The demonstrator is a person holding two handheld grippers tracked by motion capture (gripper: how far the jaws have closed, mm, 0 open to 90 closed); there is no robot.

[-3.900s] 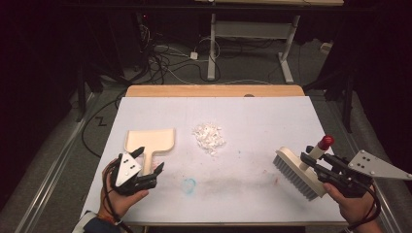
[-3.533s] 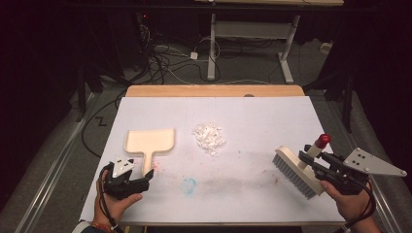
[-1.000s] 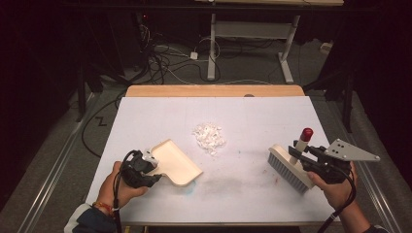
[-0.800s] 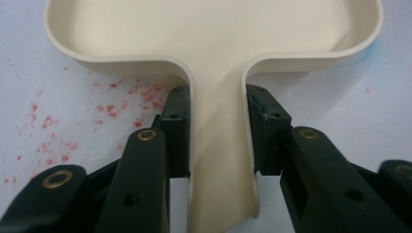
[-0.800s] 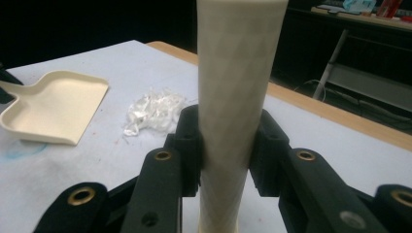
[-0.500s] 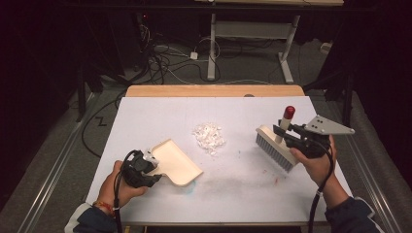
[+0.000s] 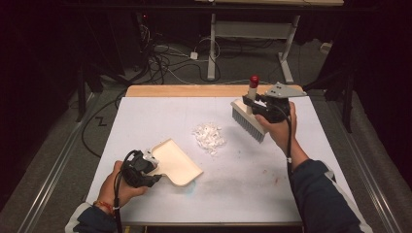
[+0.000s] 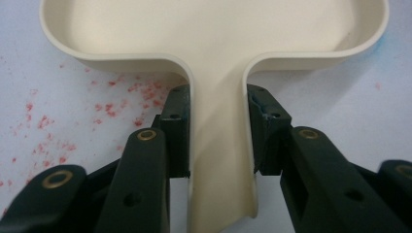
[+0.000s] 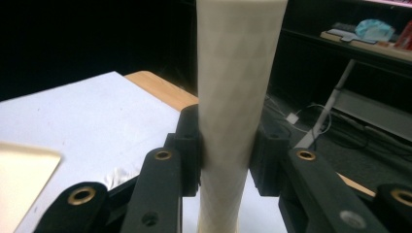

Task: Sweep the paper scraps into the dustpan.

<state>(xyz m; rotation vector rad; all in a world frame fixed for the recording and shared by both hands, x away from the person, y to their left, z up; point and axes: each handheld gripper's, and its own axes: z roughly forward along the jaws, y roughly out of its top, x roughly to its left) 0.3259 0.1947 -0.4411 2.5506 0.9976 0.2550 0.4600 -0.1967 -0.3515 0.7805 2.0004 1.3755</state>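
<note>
A cream dustpan (image 7: pixel 176 161) lies on the white table near its front left, mouth turned toward a small heap of white scraps (image 7: pixel 209 136) at the middle. My left gripper (image 7: pixel 148 169) is shut on the dustpan's handle (image 8: pixel 219 160), one pad on each side. A hand brush (image 7: pixel 248 121) with grey bristles and a red-tipped handle hangs above the table to the right of and behind the scraps. My right gripper (image 7: pixel 252 104) is shut on the brush handle (image 9: pixel 233 111), which stands upright between its pads.
The white table sheet (image 7: pixel 311 160) carries red specks (image 8: pixel 116 104) near the dustpan and a faint blue smudge at the front. A wooden strip (image 7: pixel 194 91) runs along the table's far edge. Cables and a desk frame (image 7: pixel 252 34) lie on the dark floor beyond.
My right gripper has carried the brush from the front right toward the far middle, close behind the scraps. The left gripper and dustpan have stayed in place over the last second.
</note>
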